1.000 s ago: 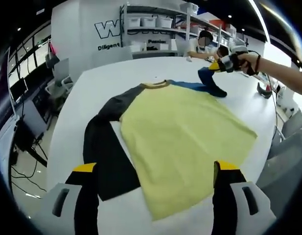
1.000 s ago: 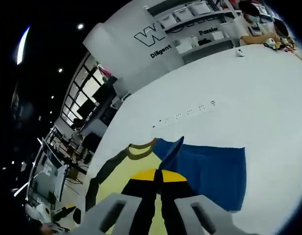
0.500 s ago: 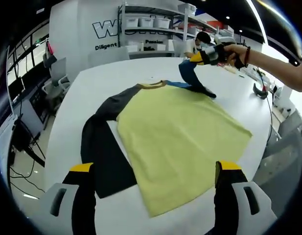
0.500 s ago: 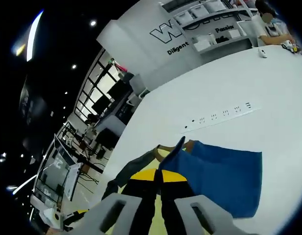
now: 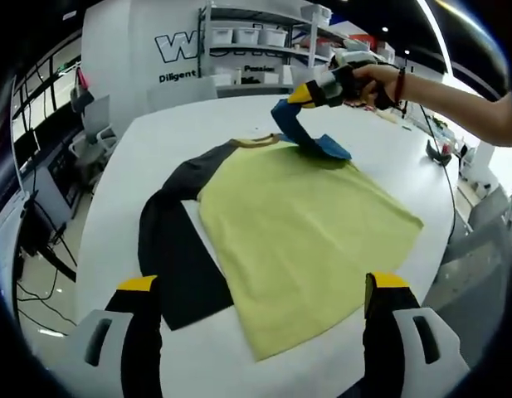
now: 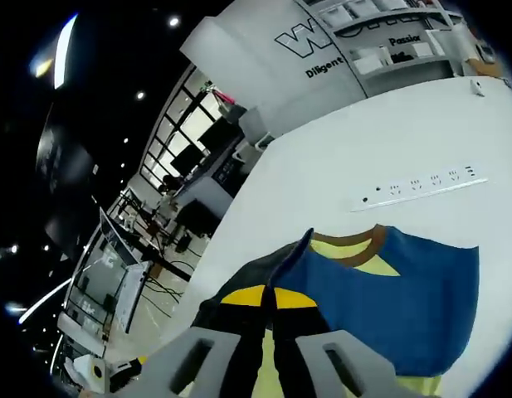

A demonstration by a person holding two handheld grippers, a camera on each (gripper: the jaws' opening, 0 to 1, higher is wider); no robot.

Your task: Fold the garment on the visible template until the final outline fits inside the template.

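Observation:
A yellow shirt (image 5: 301,224) with a brown collar (image 5: 260,142) lies flat on the white table (image 5: 123,191). Its dark sleeve (image 5: 177,257) stretches toward me on the left. My left gripper (image 5: 264,286) hovers open above the shirt's near hem, one jaw on each side, holding nothing. My right gripper (image 5: 308,93), in a person's hand, is shut on the blue sleeve (image 5: 309,137) and holds it lifted above the shoulder near the collar. In the right gripper view my right gripper (image 6: 270,297) pinches the cuff, and the blue sleeve (image 6: 397,298) drapes across the yellow chest below the collar (image 6: 359,243).
A white power strip (image 6: 417,186) lies on the table beyond the collar. A small dark object (image 5: 438,152) sits near the table's right edge. Shelves with bins (image 5: 256,41) and a lettered white wall stand behind the table. Desks and chairs (image 5: 94,124) line the left side.
The right gripper has carried the blue sleeve up and leftward, from beside the shirt to over its shoulder near the collar. The left gripper has stayed open in place.

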